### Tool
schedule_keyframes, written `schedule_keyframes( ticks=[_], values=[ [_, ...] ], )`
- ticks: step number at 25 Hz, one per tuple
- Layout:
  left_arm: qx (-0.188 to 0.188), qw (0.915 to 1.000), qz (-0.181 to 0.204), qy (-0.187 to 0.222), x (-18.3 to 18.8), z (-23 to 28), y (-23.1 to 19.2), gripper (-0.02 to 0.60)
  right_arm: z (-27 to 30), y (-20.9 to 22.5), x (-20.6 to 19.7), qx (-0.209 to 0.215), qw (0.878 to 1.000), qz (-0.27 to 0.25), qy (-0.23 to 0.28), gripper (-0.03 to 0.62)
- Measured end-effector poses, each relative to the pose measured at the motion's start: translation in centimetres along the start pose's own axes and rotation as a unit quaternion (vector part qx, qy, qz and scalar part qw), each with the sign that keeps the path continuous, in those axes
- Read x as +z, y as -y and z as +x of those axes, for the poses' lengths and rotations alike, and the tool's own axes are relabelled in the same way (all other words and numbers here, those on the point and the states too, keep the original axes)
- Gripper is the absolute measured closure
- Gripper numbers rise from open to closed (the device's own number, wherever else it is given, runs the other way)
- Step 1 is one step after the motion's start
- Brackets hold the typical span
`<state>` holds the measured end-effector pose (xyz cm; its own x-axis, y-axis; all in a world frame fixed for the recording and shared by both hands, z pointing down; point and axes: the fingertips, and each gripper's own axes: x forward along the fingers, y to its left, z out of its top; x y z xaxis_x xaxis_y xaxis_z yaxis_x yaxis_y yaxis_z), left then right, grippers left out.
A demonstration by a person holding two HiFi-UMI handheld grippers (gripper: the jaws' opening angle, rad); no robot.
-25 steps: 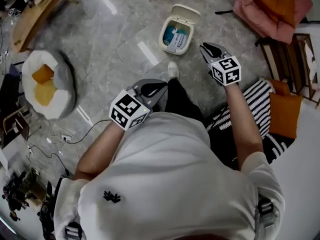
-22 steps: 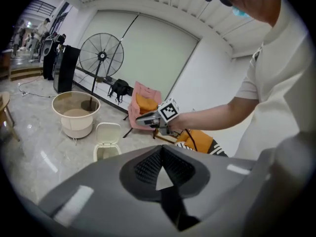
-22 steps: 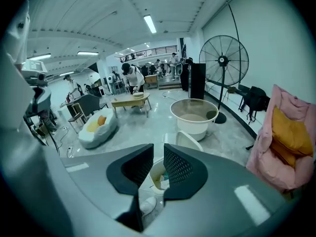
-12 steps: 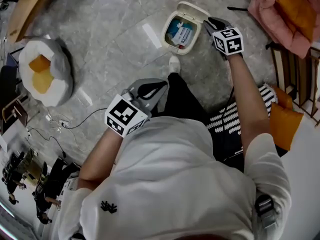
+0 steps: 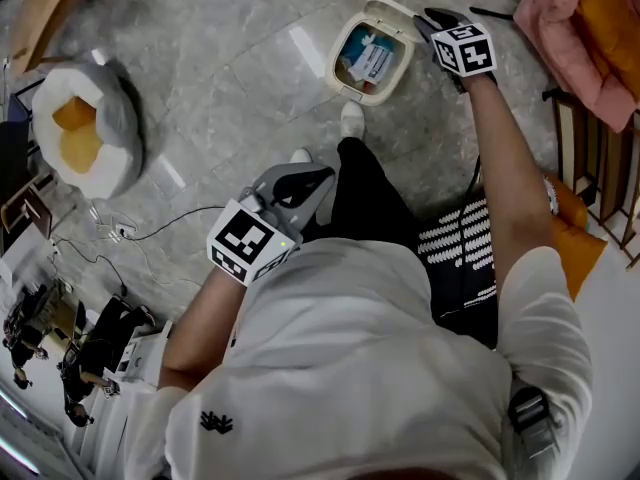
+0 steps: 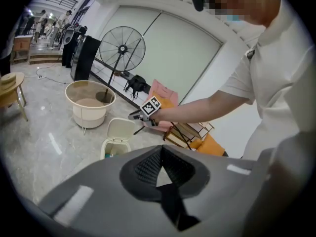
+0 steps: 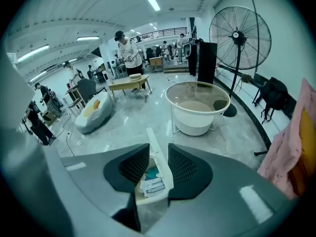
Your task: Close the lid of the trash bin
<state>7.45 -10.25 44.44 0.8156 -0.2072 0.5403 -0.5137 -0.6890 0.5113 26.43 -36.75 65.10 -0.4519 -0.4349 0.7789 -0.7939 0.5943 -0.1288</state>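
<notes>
A small cream trash bin [image 5: 345,80] stands on the grey marble floor with its lid [image 5: 395,11] tipped up and paper packaging inside. My right gripper [image 5: 428,20] reaches out to the lid's upper edge. In the right gripper view the lid [image 7: 159,166] stands edge-on between the right gripper's [image 7: 158,151] jaws, which are opening, and neither pad presses on it. My left gripper [image 5: 316,174] hangs by the person's leg, shut and empty. The left gripper view shows the left gripper's [image 6: 161,150] jaws met, with the bin [image 6: 114,143] and the right gripper [image 6: 135,116] beyond.
A wide cream tub [image 7: 197,107] on legs and a standing fan [image 7: 239,36] are behind the bin. A pink chair [image 5: 585,13] and a wooden rack [image 5: 590,158] with orange cushions are at the right. An egg-shaped cushion [image 5: 85,128] and floor cables [image 5: 150,233] lie left.
My right gripper has moved forward from beside the bin to the raised lid, and its jaws have widened. The left gripper has sunk slightly.
</notes>
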Motion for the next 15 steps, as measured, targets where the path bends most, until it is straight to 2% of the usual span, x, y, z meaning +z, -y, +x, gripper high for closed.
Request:
schedule_keyframes(
  ticks=[9,15],
  values=[
    [0.002,1.0,-0.001,-0.008,-0.2,0.9,-0.4,0.525,2.5,-0.3,-1.1,0.024,0.999,-0.022,-0.031,0.485],
    [0.0,0.9999,-0.007,-0.008,-0.5,1.0,-0.6,0.525,2.7,-0.9,-1.4,0.031,0.999,-0.019,-0.034,0.485]
  ],
)
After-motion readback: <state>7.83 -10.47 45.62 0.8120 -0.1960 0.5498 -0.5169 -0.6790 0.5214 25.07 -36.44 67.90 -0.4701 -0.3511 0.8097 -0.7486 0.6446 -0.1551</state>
